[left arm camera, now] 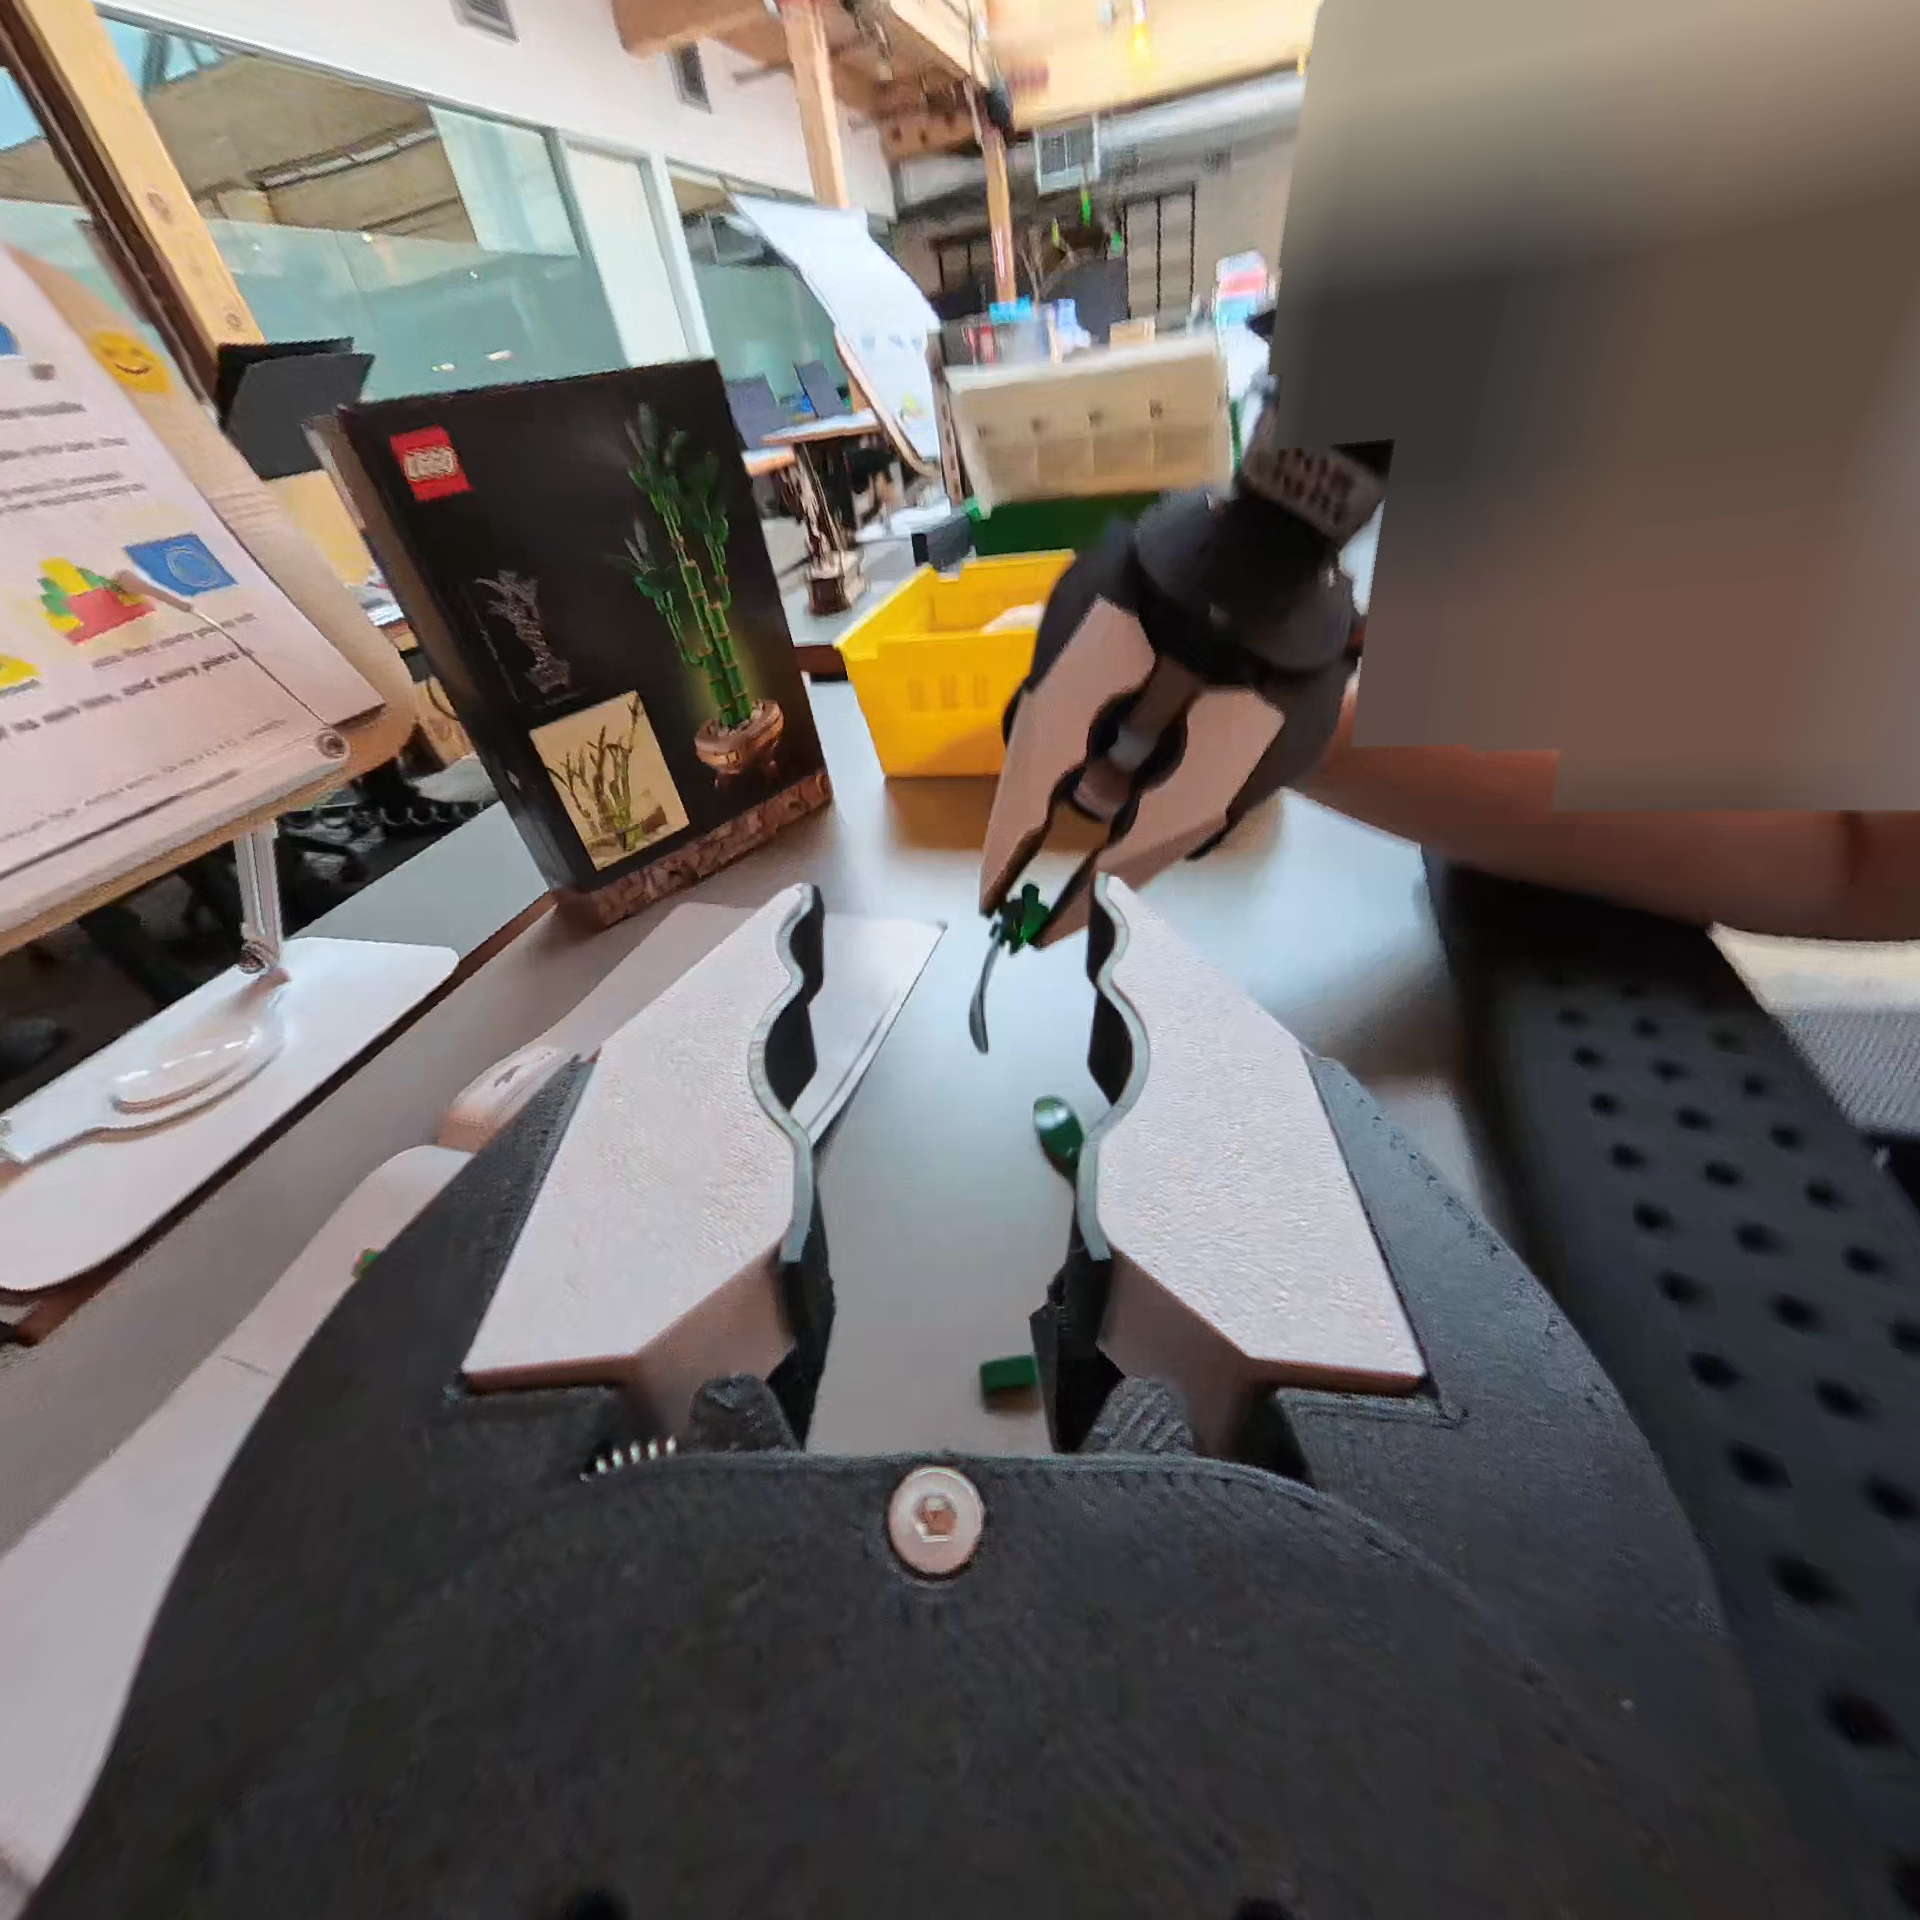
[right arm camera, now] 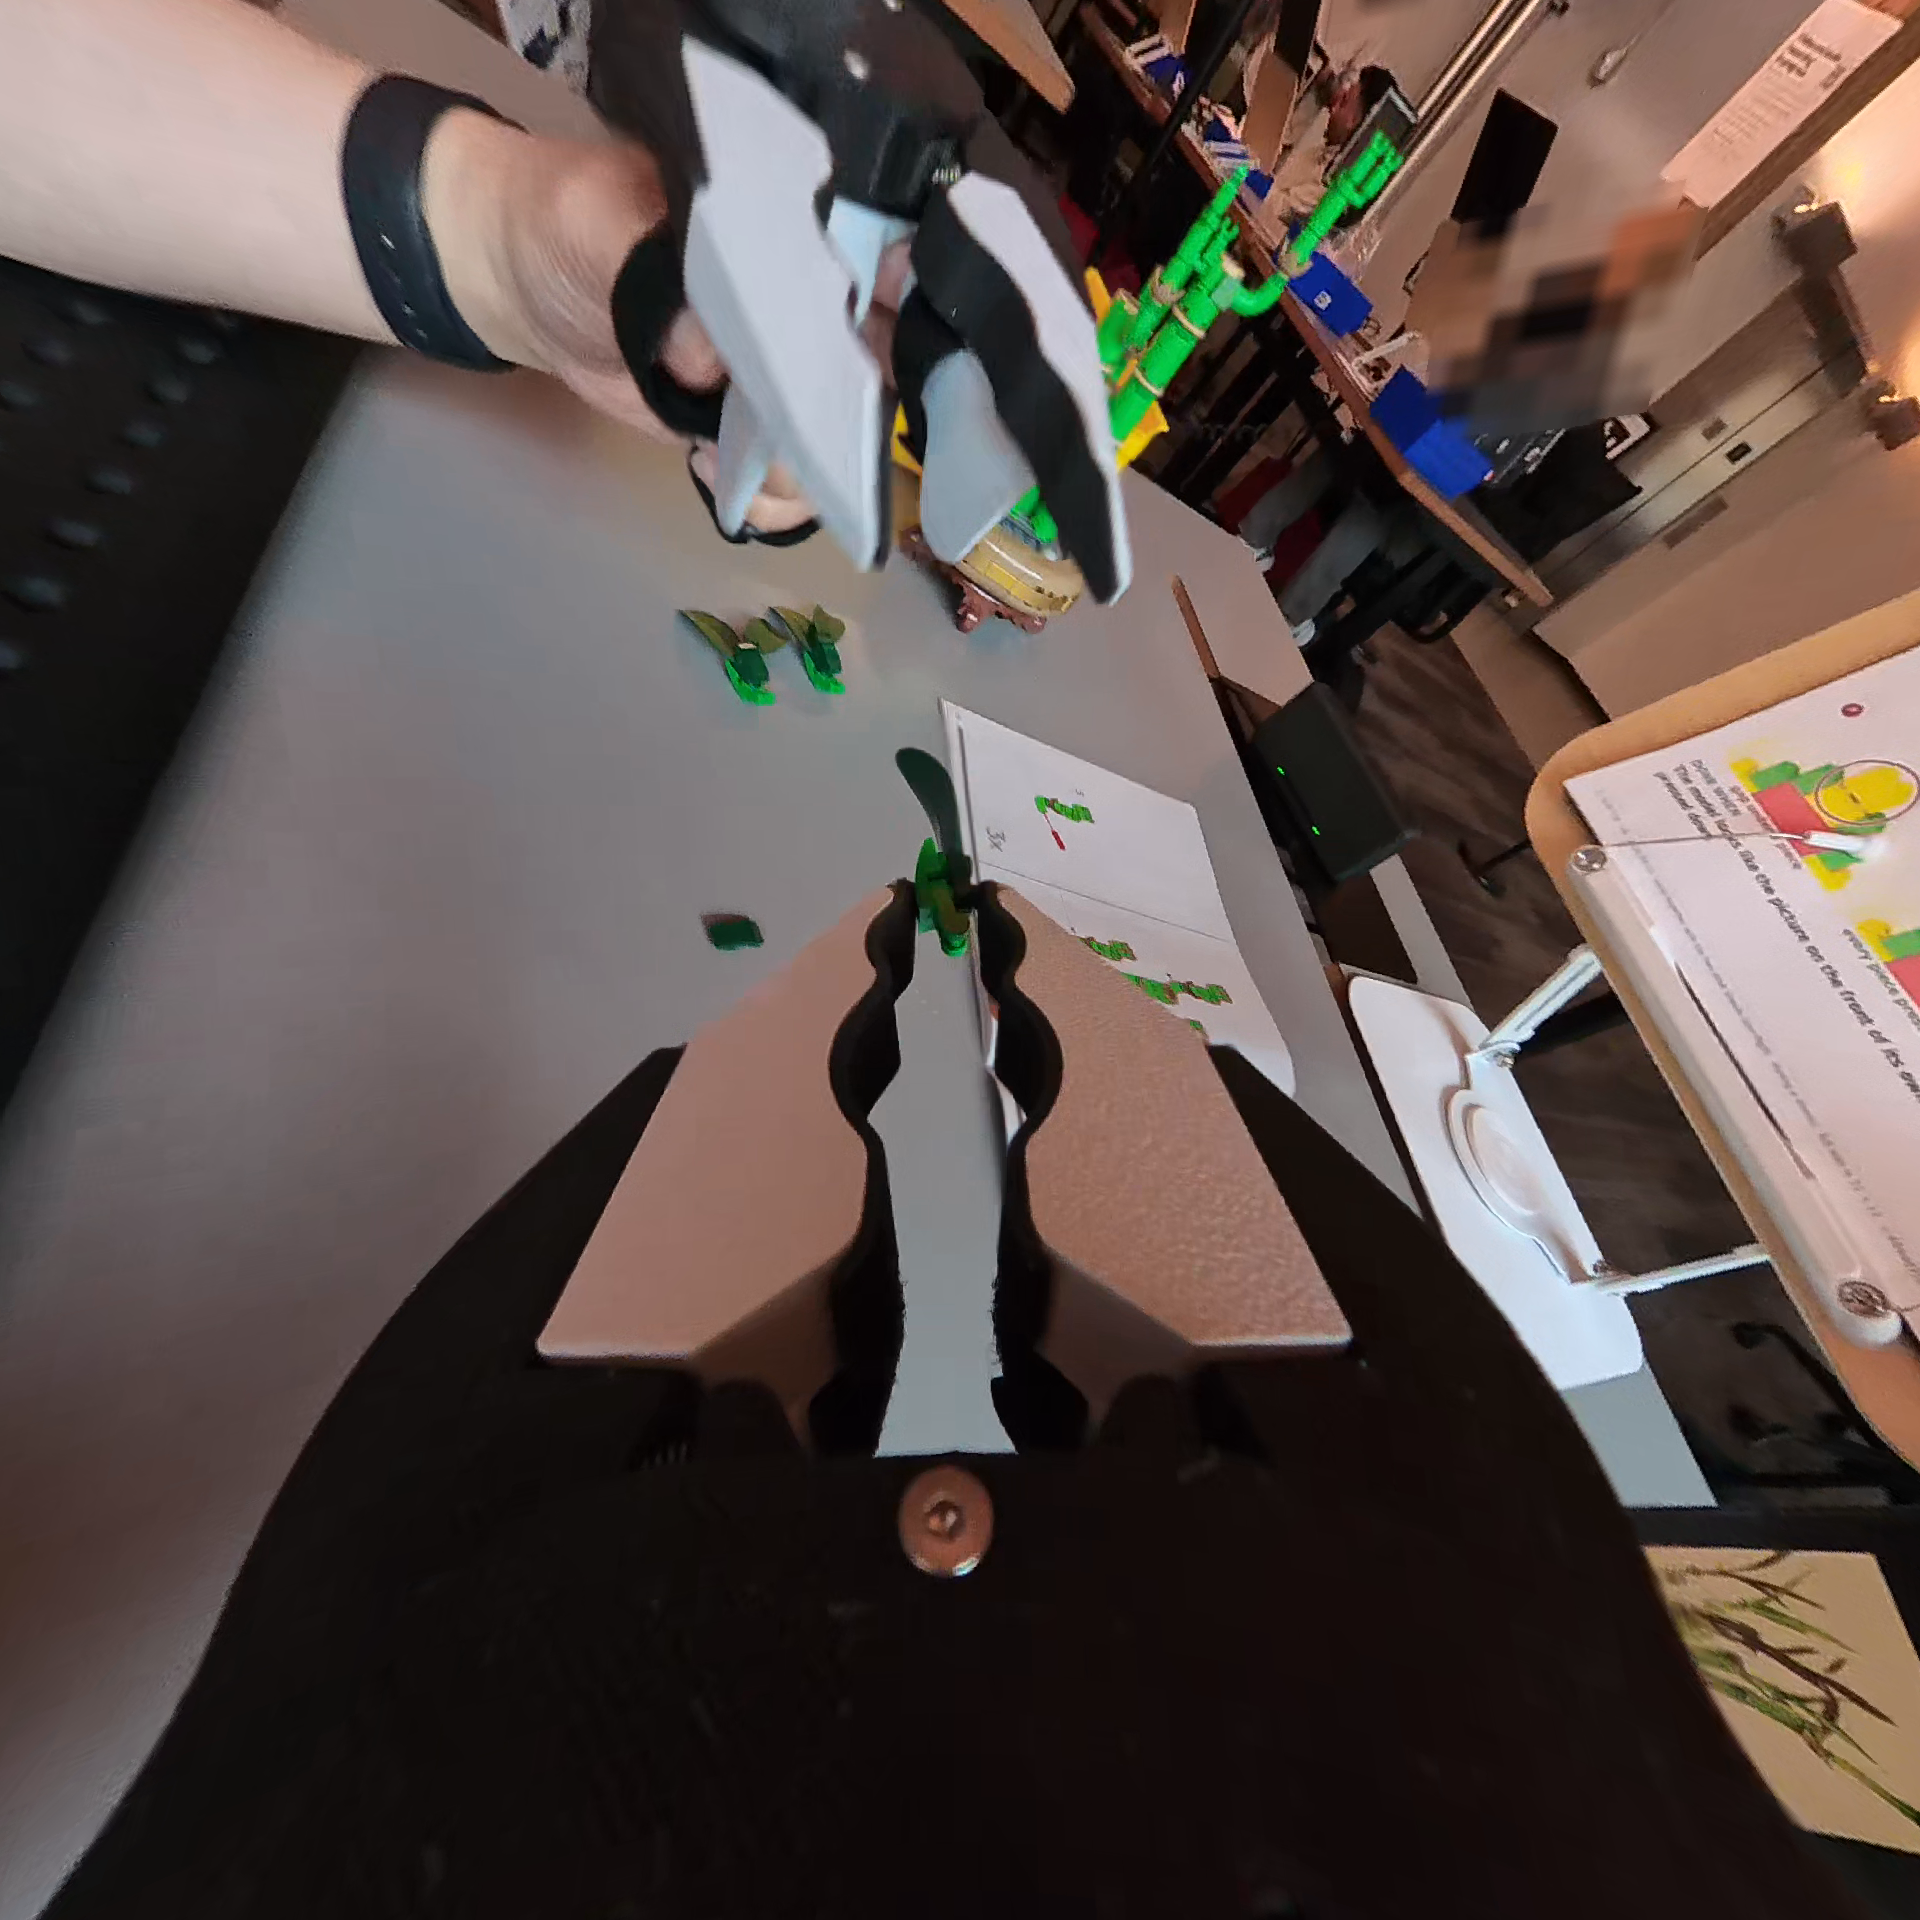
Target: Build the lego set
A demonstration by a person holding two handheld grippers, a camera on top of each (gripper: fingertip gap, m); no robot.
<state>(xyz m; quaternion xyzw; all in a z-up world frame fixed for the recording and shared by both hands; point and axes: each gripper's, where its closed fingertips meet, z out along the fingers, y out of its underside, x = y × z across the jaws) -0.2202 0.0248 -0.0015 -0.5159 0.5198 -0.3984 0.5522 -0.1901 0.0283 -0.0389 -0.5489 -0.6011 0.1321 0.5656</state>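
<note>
leaf-building is where we judge we are: our right gripper (right arm camera: 948, 902) pinches a small green leaf cluster with dark curved blade (right arm camera: 940, 883) beside the white instruction sheet (right arm camera: 1101, 862), left gripper (left arm camera: 940, 1081) spread empty above it, next needing the loose dark green leaf (left arm camera: 1058, 1127) picked up.

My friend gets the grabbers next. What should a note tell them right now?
Right gripper: shut on a green leaf piece, held above the table.
Left gripper: open, empty, held in the air.
On the table: two finished leaf clusters, one loose green brick, the open instruction booklet, and the bamboo pot behind.
Done: bamboo stalks, two clusters.
Left: finish this leaf cluster, likely attach all to the bamboo.
</note>
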